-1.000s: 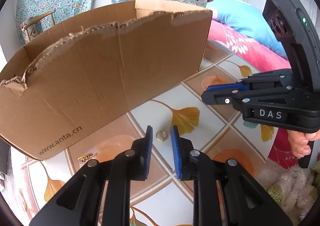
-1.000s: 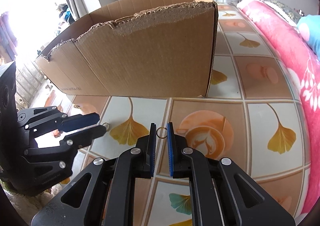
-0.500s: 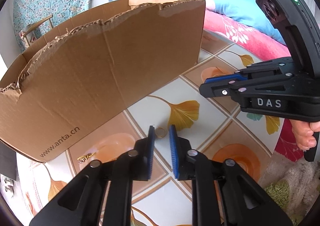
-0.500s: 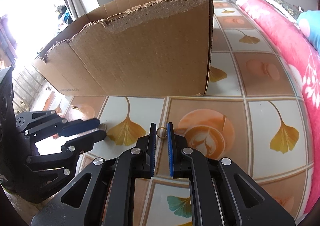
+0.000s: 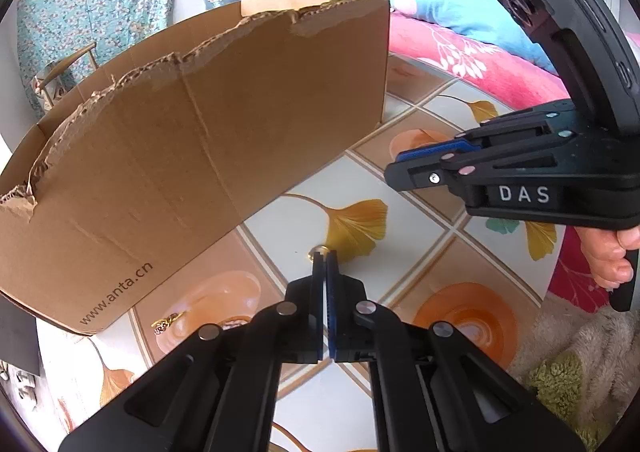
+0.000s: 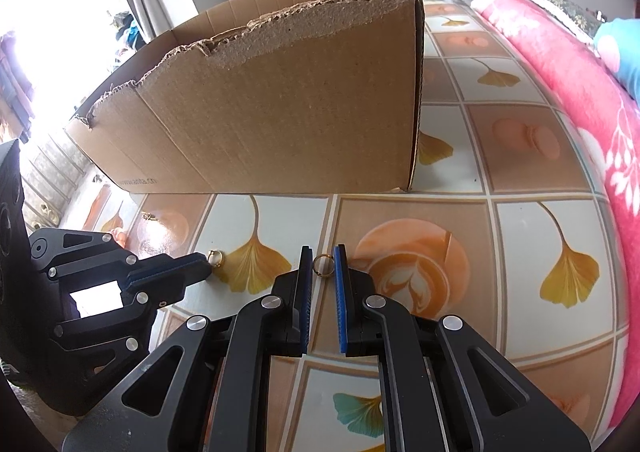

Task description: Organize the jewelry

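Note:
My left gripper is shut on a gold ring at its fingertips, low over the tiled tabletop; the right wrist view shows that ring at the left gripper's tips. My right gripper holds a thin gold ring upright between its blue pads, which stand a ring's width apart. It also shows in the left wrist view. A small gold ornament lies on the table by the box.
A torn open cardboard box stands just behind both grippers on the tiled table; it also shows in the right wrist view. A pink blanket lies along the right side. A shaggy rug lies beyond the table edge.
My left gripper's jaws have closed onto the gold ring that lay between them. The right gripper has kept its ring and barely moved.

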Action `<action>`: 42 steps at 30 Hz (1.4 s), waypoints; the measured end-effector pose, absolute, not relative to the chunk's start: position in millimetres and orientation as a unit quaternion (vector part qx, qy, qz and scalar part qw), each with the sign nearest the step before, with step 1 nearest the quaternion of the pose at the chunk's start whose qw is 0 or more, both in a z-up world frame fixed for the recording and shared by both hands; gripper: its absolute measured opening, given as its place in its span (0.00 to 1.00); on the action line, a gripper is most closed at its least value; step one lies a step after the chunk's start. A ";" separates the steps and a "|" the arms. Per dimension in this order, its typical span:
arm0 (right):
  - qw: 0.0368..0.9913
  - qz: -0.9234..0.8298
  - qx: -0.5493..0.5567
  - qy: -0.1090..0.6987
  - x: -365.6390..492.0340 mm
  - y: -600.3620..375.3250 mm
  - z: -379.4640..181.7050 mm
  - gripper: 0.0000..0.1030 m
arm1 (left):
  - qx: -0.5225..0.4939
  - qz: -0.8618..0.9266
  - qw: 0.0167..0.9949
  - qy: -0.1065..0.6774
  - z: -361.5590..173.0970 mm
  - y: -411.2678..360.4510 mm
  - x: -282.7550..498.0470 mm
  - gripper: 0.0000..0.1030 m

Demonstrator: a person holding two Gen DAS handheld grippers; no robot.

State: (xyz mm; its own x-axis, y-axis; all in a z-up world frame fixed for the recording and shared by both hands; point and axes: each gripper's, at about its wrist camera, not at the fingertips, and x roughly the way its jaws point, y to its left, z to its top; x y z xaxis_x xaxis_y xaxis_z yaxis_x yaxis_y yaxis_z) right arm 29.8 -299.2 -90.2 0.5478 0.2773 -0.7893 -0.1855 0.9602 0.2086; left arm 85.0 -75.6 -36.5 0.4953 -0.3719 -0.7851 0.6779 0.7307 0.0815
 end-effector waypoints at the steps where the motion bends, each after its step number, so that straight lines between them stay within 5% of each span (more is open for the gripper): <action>1: 0.878 0.132 0.050 0.457 29.8 -299.2 -90.6 0.08 | 0.194 -0.312 0.843 0.393 -35.6 -75.5 84.5 0.01; 4: 0.878 0.130 0.051 0.457 29.0 -298.9 -90.8 0.08 | 0.187 -0.317 0.841 0.396 -33.3 -74.7 85.2 0.05; 6: 0.878 0.131 0.051 0.458 29.3 -298.5 -91.7 0.08 | 0.183 -0.313 0.843 0.399 -33.2 -74.2 87.9 0.26; 8: 0.877 0.132 0.051 0.458 29.9 -297.9 -92.2 0.08 | 0.180 -0.310 0.844 0.398 -33.7 -74.7 91.3 0.32; 14: 0.877 0.133 0.051 0.458 31.2 -297.7 -91.1 0.08 | 0.173 -0.313 0.843 0.402 -37.9 -76.6 98.7 0.31; 20: 0.877 0.133 0.053 0.458 32.0 -299.7 -89.6 0.08 | 0.183 -0.317 0.841 0.398 -37.5 -80.7 95.4 0.12; 33: 0.882 0.128 0.051 0.451 27.4 -299.4 -82.6 0.08 | 0.177 -0.317 0.848 0.387 -30.0 -75.5 91.2 0.11; 42: 0.902 0.167 0.071 0.393 12.1 -296.1 -17.6 0.08 | 0.133 -0.333 0.878 0.319 51.6 -47.8 80.1 0.12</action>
